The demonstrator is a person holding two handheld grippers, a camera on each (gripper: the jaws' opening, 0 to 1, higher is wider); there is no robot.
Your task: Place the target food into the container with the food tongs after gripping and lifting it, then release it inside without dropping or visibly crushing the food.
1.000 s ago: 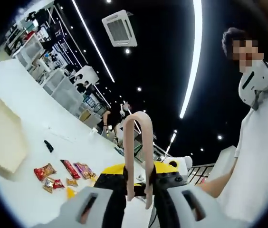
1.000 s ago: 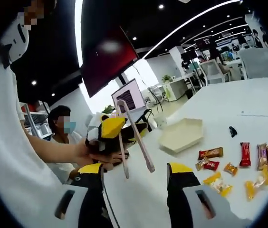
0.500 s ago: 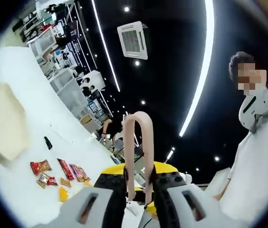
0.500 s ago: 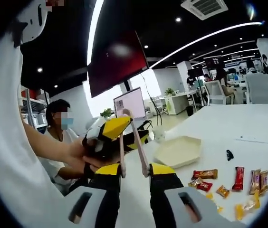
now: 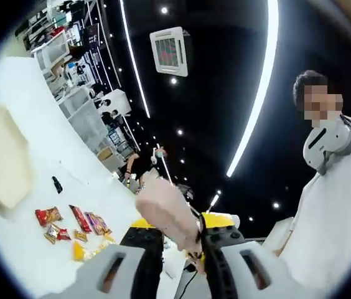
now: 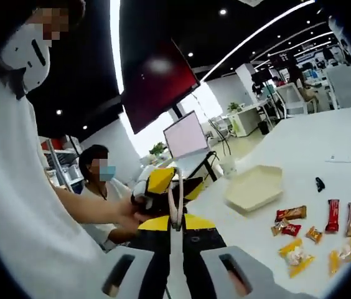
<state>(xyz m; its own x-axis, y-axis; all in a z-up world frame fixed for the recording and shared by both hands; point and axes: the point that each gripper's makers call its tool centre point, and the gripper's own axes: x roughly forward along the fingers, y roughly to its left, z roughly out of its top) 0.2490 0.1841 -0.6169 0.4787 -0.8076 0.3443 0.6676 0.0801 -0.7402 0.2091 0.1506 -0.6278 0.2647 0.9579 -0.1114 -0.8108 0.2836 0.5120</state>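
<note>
Beige food tongs (image 6: 177,199) stand upright between the right gripper (image 6: 176,225) jaws, arms pressed together; the cream hexagonal container (image 6: 254,187) lies ahead to its right; wrapped snacks (image 6: 315,227) lie scattered nearer, further right.

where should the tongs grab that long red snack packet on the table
Grip the long red packet across its narrow middle, coming down from above. It lies flat on the white table with small gaps to the neighbouring snacks, so the tong tips probably fit along its long sides.
</note>
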